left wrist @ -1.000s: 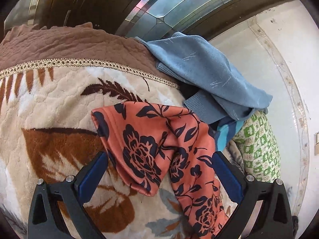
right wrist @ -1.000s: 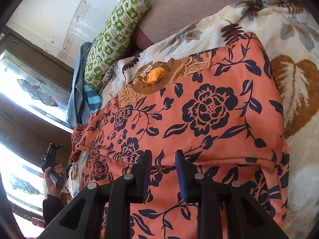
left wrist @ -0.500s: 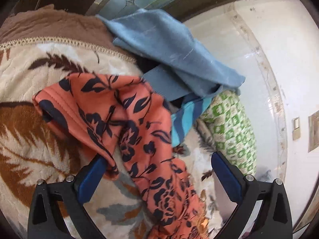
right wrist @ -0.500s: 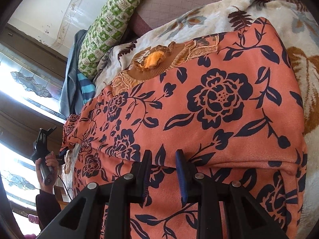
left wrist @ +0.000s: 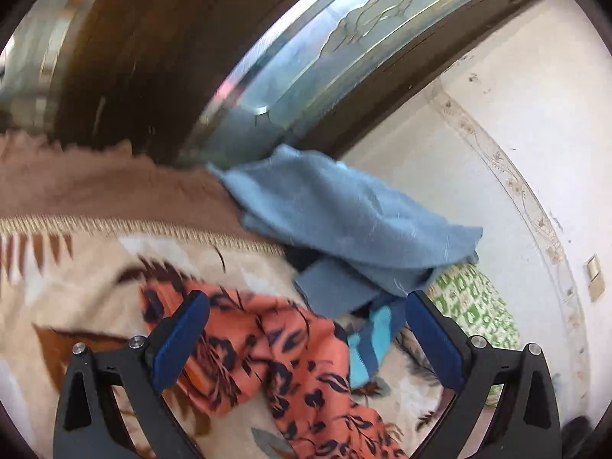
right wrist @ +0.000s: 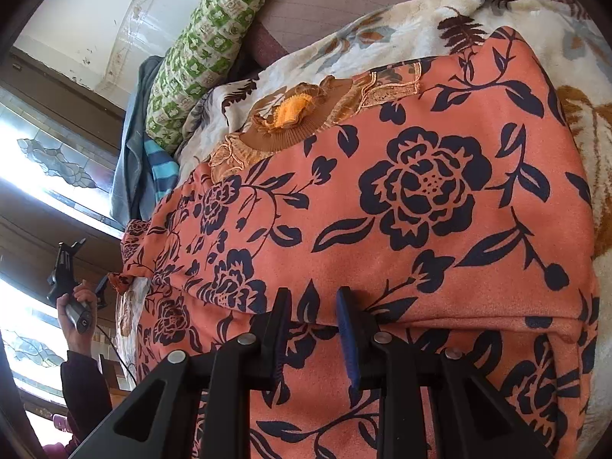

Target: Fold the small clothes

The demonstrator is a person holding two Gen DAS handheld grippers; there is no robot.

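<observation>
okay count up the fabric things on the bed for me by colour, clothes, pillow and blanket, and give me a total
Orange floral: 1, the garment being folded, pinched by the right gripper.
Blue: 2, a plain blue garment and a blue-striped piece under it.
Green patterned: 1, the pillow.
Cream and brown: 1, the blanket.
Total: 5

The left gripper is open.

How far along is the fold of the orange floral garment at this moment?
Partly done: the orange floral garment lies spread on the blanket, one fold across its lower part. In hand: right gripper at that fold, grip unclear. Left: left gripper open above the loose sleeve.
</observation>
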